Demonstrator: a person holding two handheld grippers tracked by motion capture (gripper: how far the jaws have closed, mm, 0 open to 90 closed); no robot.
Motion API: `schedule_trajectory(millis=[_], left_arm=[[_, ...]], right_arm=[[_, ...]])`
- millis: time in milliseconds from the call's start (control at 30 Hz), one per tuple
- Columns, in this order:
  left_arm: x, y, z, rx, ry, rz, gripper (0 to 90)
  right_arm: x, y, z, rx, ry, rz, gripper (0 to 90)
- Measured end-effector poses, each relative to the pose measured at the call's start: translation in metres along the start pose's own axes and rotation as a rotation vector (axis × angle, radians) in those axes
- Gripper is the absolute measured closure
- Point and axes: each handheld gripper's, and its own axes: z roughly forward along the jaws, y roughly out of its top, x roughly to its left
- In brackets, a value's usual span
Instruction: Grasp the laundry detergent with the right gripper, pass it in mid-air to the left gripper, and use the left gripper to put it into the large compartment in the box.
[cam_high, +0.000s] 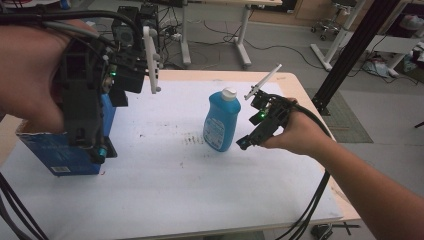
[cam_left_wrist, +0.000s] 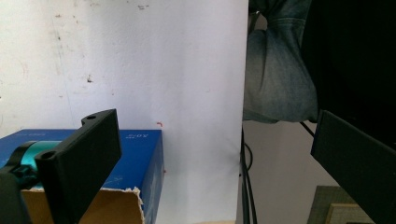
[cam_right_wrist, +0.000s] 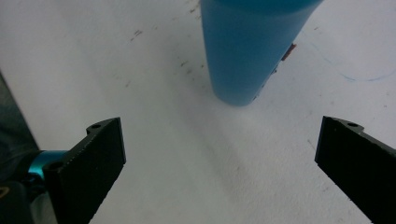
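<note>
The blue bottle (cam_high: 222, 121) stands upright on the white table cover (cam_high: 165, 190), white cap on, pale label facing the near side, well right of the blue carton (cam_high: 60, 150). That blue carton sits upright too, its torn top edge open with brown cardboard showing, near the cover's left edge.

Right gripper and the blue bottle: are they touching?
Apart. The right gripper view shows the right gripper with jaws wide open and bare white table before the blue bottle.
</note>
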Motion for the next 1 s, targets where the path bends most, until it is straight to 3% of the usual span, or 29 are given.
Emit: schedule_trajectory(millis=[233,567,1000], left_arm=[[0.000,-0.002,0.002,-0.007,-0.001,0.002,1.7],[-0.001,-0.003,0.002,-0.002,-0.003,0.003,1.7],[-0.002,-0.003,0.001,0.007,-0.003,0.002,1.7]], right_arm=[[-0.001,-0.007,0.015,-0.109,-0.012,0.082,0.8],[-0.004,-0.012,0.029,-0.214,-0.048,0.158,0.8],[-0.003,-0.008,0.046,-0.298,-0.102,0.188,0.8]])
